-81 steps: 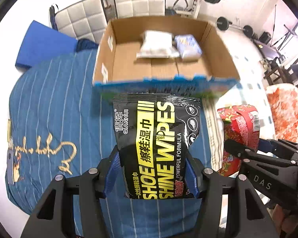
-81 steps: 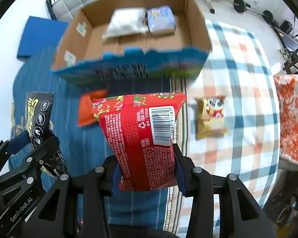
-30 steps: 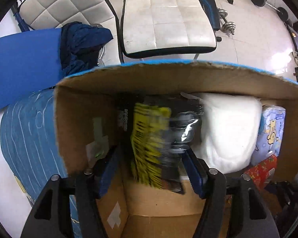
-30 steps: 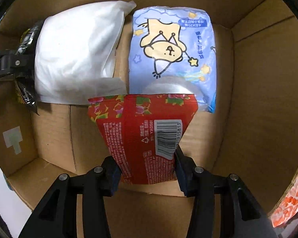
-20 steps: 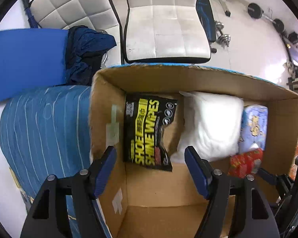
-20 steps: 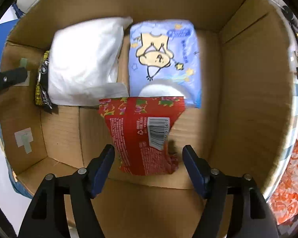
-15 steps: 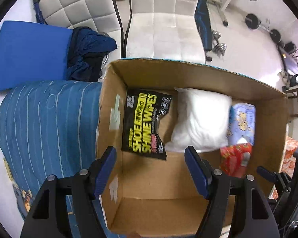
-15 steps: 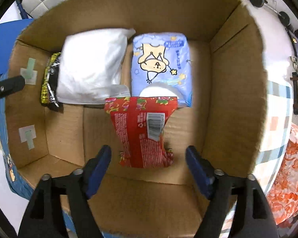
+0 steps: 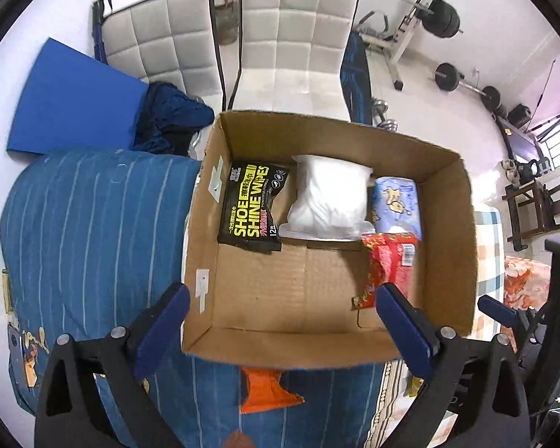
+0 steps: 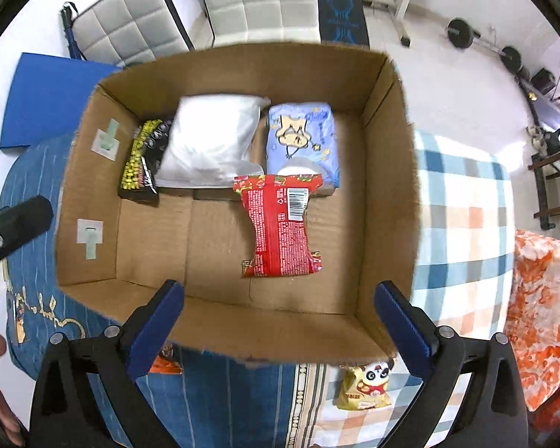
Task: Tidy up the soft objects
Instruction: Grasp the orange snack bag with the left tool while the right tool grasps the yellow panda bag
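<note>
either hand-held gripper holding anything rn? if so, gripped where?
Nothing held. The left hand-held gripper and right hand-held gripper are both open and empty; the shoe wipes pack and red packet lie free in the cardboard box.

Cardboard box (image 10: 388,171) stood open-topped; near floor strip lay bare; red packet (image 10: 280,227) occupied right-centre; shoe-wipes pack (image 9: 252,207), white bag (image 10: 209,145) and blue tissue pack (image 10: 302,142) lined the far wall.

One cardboard box (image 10: 388,171) holding four soft packs, one black shoe-wipes pack (image 9: 252,207), one white pack (image 10: 209,142), one blue tissue pack (image 10: 302,138), one red packet (image 10: 280,224), outside its near edge one orange packet (image 9: 267,390), one yellow panda packet (image 10: 366,386), two white chairs behind
</note>
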Tool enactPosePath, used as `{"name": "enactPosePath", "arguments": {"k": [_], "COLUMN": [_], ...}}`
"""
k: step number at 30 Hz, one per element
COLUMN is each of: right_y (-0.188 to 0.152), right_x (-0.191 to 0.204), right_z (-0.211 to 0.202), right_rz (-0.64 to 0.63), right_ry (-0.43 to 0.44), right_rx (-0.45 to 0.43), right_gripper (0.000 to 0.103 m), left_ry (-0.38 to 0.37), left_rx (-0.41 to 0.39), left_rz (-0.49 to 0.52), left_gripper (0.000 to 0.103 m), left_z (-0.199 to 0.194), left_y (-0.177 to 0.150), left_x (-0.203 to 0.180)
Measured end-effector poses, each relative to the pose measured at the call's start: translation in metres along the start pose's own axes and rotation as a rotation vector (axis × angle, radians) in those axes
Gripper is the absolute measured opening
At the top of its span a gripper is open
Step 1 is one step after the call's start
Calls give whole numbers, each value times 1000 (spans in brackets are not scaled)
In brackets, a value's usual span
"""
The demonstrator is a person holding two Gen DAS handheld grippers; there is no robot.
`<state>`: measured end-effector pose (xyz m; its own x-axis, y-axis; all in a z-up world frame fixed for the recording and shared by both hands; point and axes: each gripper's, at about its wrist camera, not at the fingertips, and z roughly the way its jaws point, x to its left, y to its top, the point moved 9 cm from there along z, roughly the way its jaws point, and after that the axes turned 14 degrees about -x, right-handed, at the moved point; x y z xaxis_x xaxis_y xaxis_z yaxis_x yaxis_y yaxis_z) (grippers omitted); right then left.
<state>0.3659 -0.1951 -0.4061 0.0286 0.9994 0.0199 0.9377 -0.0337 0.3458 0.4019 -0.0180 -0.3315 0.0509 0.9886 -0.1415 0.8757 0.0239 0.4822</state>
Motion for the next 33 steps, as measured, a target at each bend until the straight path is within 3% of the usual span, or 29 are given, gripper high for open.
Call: {"name": "enactPosePath", "arguments": {"k": [13,19,25,33], "right_y": [-11,-17,-31,-88], "right_x": [-2,0,-12,-101], "right_z": [-95,-124,-138,-92], "right_rz": [6,16,57,173], "right_ry": [6,31,69,-38], "right_rx": [-175,-219,-215,-76], "right_gripper": [103,103,103,103], "left_ry": [65,66,81,105], "left_rx": [-196,-235,-180,13], "left_rz": [79,88,59,-39], "left_gripper": [102,102,102,102], "left_z": [-81,-103,-96,-40], "left_y": [-12,-15,-34,-104], "left_x": [-5,-7,6,44]}}
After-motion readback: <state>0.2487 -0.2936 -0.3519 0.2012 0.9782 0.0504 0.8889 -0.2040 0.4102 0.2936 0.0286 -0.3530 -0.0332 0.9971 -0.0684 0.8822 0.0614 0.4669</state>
